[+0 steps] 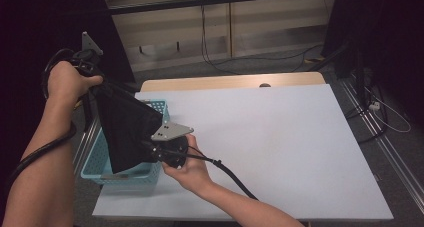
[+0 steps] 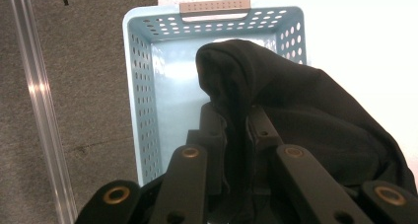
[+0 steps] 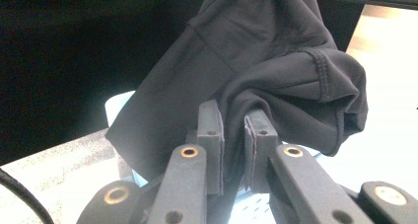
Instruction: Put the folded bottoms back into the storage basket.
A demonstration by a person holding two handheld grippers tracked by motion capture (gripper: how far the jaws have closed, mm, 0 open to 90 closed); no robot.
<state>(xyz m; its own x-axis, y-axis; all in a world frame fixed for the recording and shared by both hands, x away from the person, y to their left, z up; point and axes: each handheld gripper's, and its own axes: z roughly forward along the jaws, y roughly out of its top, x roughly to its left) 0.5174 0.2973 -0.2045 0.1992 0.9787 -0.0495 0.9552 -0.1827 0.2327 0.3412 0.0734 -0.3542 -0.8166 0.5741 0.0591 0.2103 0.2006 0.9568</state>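
Overhead, a black garment (image 1: 127,132) hangs stretched between two hand-held grippers above a light blue perforated basket (image 1: 100,169) that sits at the near left corner of the white tabletop (image 1: 280,152), partly overhanging its left edge. The left gripper (image 1: 92,69) is held high, out beyond the table's left edge and toward the far side, and its jaws are pinched on one end of the cloth; in the left gripper view the fabric (image 2: 296,115) runs between the two closed black jaws (image 2: 236,135) and drapes off to the right over the basket (image 2: 143,86), whose inside shows beneath it. The right gripper (image 1: 150,149) is lower, just above the basket's right rim, with the grey three-cornered plate on top, and its jaws also clamp the garment; the right gripper view shows a bunched fold with a stitched hem (image 3: 276,71) squeezed between the pads (image 3: 236,145). The cloth slopes down from the left gripper to the right one, its lower edge inside or just over the basket; which one cannot be told.
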